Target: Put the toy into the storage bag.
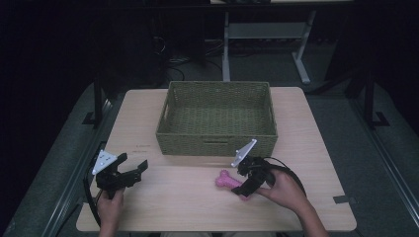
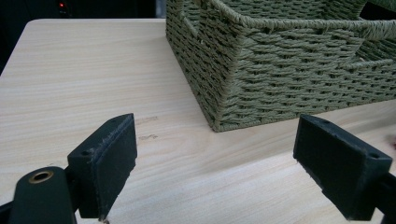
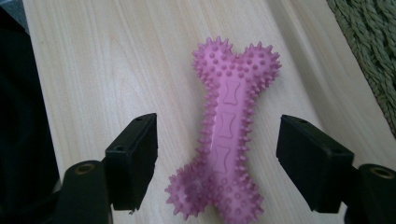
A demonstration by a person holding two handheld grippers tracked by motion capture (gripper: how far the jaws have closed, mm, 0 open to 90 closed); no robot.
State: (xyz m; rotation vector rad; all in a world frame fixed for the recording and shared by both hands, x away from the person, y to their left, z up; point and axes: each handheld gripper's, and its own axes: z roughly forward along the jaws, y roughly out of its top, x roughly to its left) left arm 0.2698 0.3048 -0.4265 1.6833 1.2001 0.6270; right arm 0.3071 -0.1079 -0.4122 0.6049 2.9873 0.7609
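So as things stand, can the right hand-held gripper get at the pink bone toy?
Probably yes. The right hand-held gripper is open with its jaws on either side of the pink spiky bone toy, which lies flat on the table. Nothing sits between them; the woven basket stands apart.

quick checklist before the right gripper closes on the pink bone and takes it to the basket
1. Right gripper open: ok, jaws spread wide.
2. Bone between the jaws: ok, its shaft sits in the gap, a jaw either side.
3. Bone flat on the table: ok.
4. Jaws low enough to grip: cannot tell.
5. Basket free to receive: ok, looks empty in the high view.
6. Left gripper out of the way: ok, open, off to the left, holding nothing.
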